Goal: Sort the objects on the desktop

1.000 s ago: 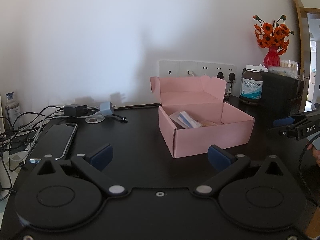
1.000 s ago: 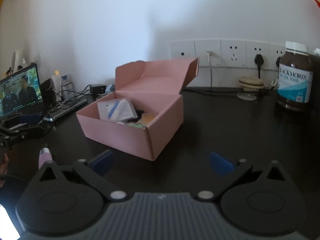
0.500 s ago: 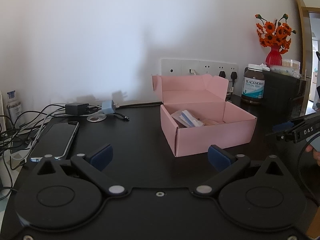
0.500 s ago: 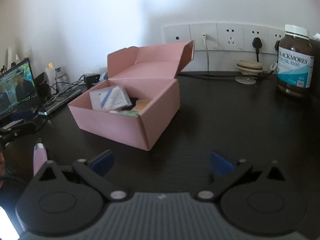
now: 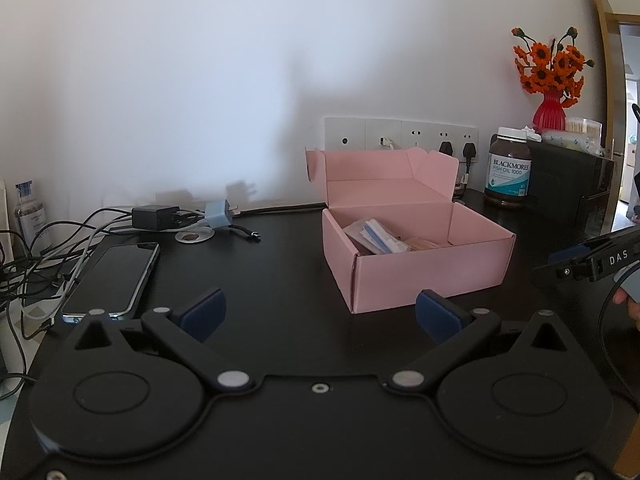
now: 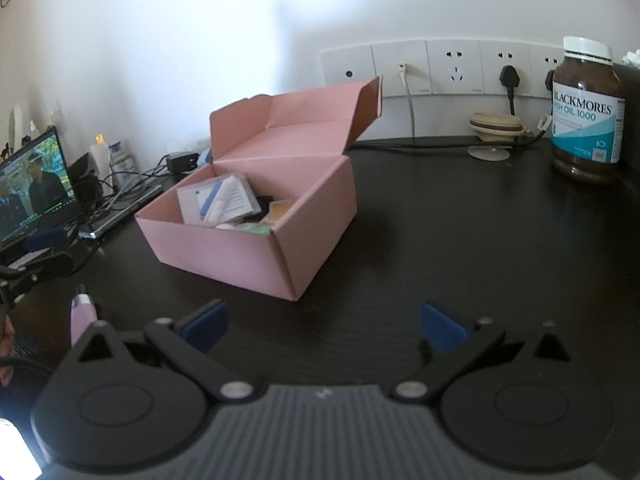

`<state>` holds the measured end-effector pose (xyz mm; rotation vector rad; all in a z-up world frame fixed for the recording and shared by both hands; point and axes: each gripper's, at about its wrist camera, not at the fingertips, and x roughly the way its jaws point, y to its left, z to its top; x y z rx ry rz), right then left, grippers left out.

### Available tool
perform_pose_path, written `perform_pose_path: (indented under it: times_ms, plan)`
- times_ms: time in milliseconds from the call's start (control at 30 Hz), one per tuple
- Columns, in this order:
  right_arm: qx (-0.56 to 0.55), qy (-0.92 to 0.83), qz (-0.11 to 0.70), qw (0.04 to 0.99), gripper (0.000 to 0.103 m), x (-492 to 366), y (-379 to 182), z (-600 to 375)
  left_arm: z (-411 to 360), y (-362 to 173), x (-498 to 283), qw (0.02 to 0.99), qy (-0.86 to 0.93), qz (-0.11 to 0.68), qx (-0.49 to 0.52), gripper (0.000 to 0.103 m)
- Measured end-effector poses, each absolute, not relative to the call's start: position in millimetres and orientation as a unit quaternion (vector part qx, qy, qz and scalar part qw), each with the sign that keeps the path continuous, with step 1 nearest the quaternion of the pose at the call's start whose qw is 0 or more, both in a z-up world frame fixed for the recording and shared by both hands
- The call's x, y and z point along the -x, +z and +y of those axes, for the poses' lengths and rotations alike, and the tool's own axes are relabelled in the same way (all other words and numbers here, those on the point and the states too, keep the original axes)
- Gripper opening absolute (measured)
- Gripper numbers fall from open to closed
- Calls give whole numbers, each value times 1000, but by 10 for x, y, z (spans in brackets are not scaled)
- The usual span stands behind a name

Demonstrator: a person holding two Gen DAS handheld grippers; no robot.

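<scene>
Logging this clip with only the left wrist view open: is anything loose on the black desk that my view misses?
Observer: Yes. A small pink pen-like stick seems to lie on the black desk near its front edge, left of the open, empty right gripper.
Operator: Anything hidden behind the lid of the open box?
Observer: A beige stacked round thing sits under the white wall sockets, to the right of the pink cardboard box.
Operator: What is out past the cables on the left?
Observer: A lit laptop screen showing video.
</scene>
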<state>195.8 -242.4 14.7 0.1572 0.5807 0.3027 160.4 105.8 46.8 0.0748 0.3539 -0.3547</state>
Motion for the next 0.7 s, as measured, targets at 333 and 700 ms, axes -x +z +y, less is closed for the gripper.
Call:
perform_pose_path:
  times_ms: [333, 700]
  plan:
    - [-81, 151, 287, 942, 102, -1968, 142, -2436, 1061, 463, -1599, 968, -174, 174, -38, 103]
    - [-85, 150, 287, 942, 102, -1952, 136, -2445, 1067, 460, -1600, 968, -176, 175, -38, 103]
